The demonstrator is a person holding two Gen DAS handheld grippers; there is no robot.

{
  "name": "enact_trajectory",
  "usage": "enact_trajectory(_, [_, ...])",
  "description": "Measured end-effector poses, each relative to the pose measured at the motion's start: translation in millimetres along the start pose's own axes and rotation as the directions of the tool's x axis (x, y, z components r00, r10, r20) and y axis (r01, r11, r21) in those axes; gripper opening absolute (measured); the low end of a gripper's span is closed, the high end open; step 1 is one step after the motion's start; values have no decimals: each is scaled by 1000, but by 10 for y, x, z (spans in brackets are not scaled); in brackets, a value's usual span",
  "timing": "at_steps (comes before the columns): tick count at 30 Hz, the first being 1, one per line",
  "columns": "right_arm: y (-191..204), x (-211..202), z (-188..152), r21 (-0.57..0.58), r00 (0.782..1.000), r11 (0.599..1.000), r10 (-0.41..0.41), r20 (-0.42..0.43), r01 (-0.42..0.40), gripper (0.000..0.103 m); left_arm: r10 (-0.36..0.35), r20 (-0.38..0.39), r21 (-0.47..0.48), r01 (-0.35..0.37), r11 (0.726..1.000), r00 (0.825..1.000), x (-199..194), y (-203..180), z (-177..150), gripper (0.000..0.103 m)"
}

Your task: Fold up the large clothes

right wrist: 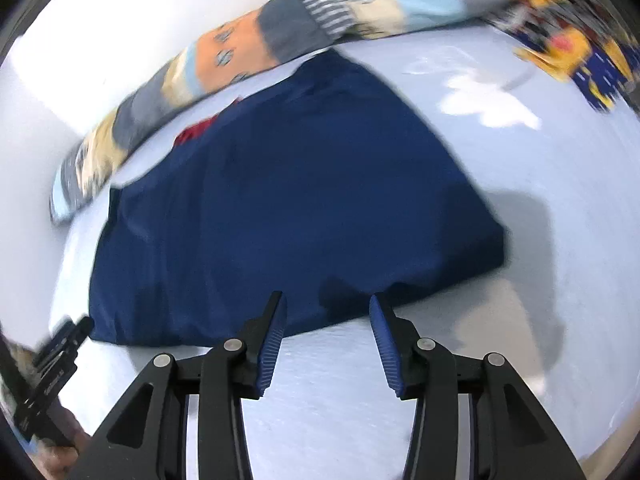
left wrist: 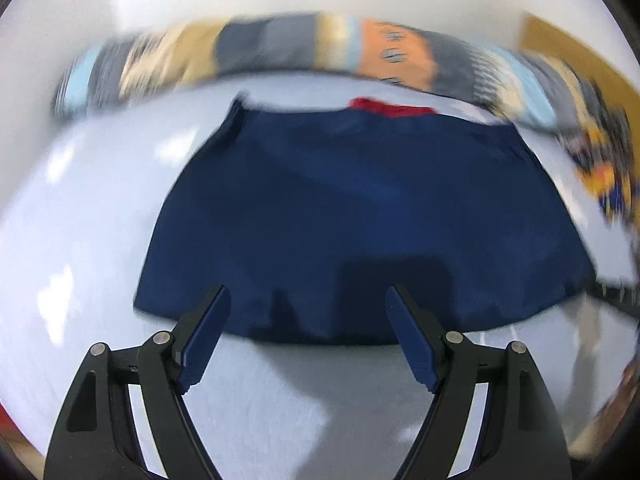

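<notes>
- Left wrist view: one left gripper sits at 6 o'clock, its two blue-padded fingers spread wide apart with nothing between them.
- One navy garment lies flat in the middle of the pale surface, folded into a rough trapezoid, its near edge just past the fingertips.
- One red patch peeks out at the garment's far edge, toward 12 o'clock.
- One patterned blanket in orange, grey, tan and light blue curves along the far side from 10 o'clock to 2 o'clock; it is blurred, so the pattern cannot be read.
- One brown panel shows at 2 o'clock behind the blanket.
- Right wrist view: one right gripper sits at 6 o'clock, its two ribbed blue fingers apart and empty, tips over the garment's near edge; whether they touch the cloth cannot be told.
- The same single navy garment fills the centre, stretching from 8 o'clock up toward 12 o'clock on the pale surface.
- The red patch shows at about 10 o'clock on the garment's far edge.
- The blanket runs diagonally from 9 o'clock to 1 o'clock beyond the garment.
- The left gripper appears as one black tool at 8 o'clock, just beside the garment's near-left corner.
</notes>
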State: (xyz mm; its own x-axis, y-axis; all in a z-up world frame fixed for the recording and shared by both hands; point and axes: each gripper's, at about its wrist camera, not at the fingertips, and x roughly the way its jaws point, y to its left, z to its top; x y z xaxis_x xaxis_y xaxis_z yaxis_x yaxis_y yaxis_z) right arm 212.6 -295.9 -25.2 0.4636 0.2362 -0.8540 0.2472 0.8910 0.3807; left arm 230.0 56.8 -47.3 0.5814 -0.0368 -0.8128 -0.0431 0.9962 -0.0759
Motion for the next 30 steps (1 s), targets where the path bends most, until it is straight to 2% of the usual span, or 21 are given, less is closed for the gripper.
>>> enact_trajectory(2, [-209,-67,12,79,1000,997,27,8,-28,46,-57,-43,-153,50,987,997,37,305,-15,80])
enact_trajectory(4, [-434,-96,13,165,998,984,59,13,-60,49,-116,-76,-304,87,949,990,79,606,-29,80])
enact_trajectory(6, [-660,-67,-11,255,995,962,98,10,-97,50,-163,-106,-431,103,896,981,151,873,-106,80])
enact_trajectory(10, [-922,64,-67,382,985,910,173,-3,-159,50,-229,-128,-582,114,805,965,274,1188,-280,80])
enact_trajectory(12, [-973,132,-93,424,981,889,194,-5,-174,50,-273,-121,-647,133,750,954,341,1308,-358,80])
enact_trajectory(14, [-1001,203,-103,457,975,867,222,2,-199,50,-298,-104,-687,148,711,949,389,1386,-421,80])
enact_trajectory(20, [-1013,448,-59,499,966,833,256,34,-238,50,-311,-41,-712,191,676,949,520,1523,-421,80])
enact_trajectory(24, [-1062,557,-11,523,953,800,287,97,-294,54,-332,26,-736,243,632,943,624,1588,-376,80])
enact_trajectory(30, [-1020,699,112,518,922,763,336,193,-386,56,-330,127,-710,318,628,935,757,1522,-241,85])
